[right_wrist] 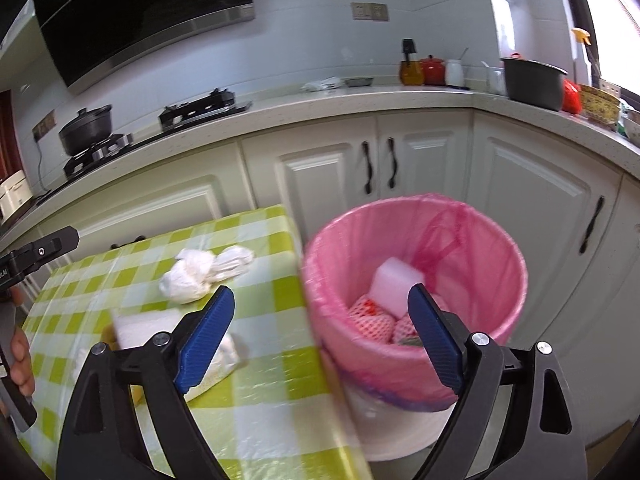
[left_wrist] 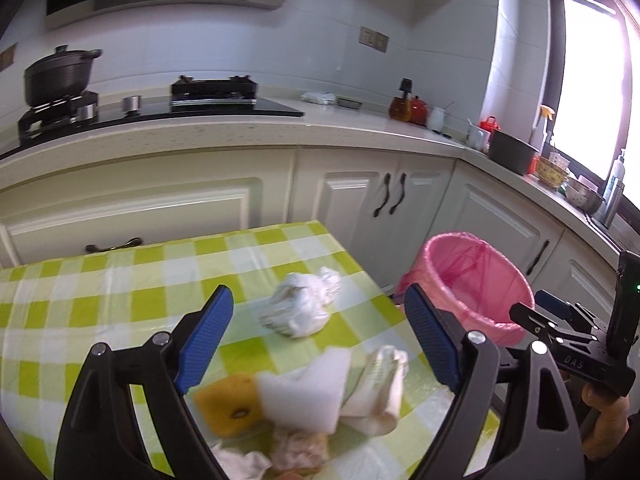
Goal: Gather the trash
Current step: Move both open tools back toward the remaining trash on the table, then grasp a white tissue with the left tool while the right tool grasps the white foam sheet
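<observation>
On the green checked tablecloth (left_wrist: 100, 300) lie a knotted white plastic bag (left_wrist: 300, 308), a white foam block (left_wrist: 308, 392), a yellow sponge (left_wrist: 228, 404), a crumpled white wrapper (left_wrist: 380, 388) and crumpled tissue (left_wrist: 296, 448). My left gripper (left_wrist: 318, 292) hangs open over this pile, with nothing between its blue pads. A pink-lined bin (right_wrist: 416, 216) stands beside the table's right edge. It holds a white foam block (right_wrist: 394, 280) and pink foam netting (right_wrist: 372, 320). My right gripper (right_wrist: 320, 292) is open and empty above the table edge and the bin's near rim. The white bag (right_wrist: 200, 272) lies left of it.
White cabinets with dark handles (right_wrist: 378, 164) stand close behind the table and bin. The counter above carries a hob with a black pot (left_wrist: 56, 76), red pots, jars and bowls. A hand (right_wrist: 20, 356) grips the left tool's handle; the right tool (left_wrist: 568, 332) shows beside the bin.
</observation>
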`<act>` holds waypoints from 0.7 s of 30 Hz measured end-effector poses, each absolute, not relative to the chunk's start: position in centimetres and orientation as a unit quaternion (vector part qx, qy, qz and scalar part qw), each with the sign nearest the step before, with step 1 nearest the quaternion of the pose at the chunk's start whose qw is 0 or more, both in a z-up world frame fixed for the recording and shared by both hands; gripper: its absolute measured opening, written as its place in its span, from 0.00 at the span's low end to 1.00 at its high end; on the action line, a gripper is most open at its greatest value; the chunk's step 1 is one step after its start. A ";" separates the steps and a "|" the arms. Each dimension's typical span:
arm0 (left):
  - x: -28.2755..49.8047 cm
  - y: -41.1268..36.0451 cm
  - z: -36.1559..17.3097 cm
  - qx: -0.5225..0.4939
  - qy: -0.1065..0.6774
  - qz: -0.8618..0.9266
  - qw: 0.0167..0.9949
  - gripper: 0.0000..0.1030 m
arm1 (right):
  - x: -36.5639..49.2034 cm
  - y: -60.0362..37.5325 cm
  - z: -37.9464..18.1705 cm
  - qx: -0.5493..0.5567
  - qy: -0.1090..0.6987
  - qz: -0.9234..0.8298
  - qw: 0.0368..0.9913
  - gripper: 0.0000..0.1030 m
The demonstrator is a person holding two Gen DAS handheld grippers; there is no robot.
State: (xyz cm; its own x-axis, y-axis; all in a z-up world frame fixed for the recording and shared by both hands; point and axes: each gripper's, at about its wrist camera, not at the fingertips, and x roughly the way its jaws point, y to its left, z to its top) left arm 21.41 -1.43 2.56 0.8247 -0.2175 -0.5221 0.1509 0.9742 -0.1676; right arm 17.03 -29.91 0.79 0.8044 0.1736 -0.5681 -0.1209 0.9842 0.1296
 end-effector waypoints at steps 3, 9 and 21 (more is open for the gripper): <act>19.8 1.0 2.0 -0.065 0.279 -0.073 0.955 0.82 | 16.5 -28.2 0.5 0.046 0.308 0.093 0.946 0.81; 17.2 4.4 0.3 -0.078 0.290 -0.040 0.953 0.82 | 16.0 -24.6 -0.5 0.037 0.323 0.123 0.938 0.81; 13.7 6.0 -5.0 -0.094 0.337 -0.026 0.936 0.82 | 15.5 -19.2 -1.2 0.006 0.335 0.170 0.927 0.82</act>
State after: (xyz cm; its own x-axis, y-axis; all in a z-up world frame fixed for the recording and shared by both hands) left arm 13.75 6.02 -5.05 0.7710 -0.1110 -0.6271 -0.0154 0.9812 -0.1926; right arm 15.50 -19.25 -1.24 0.7173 0.3197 -0.6191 -0.3111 0.9420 0.1260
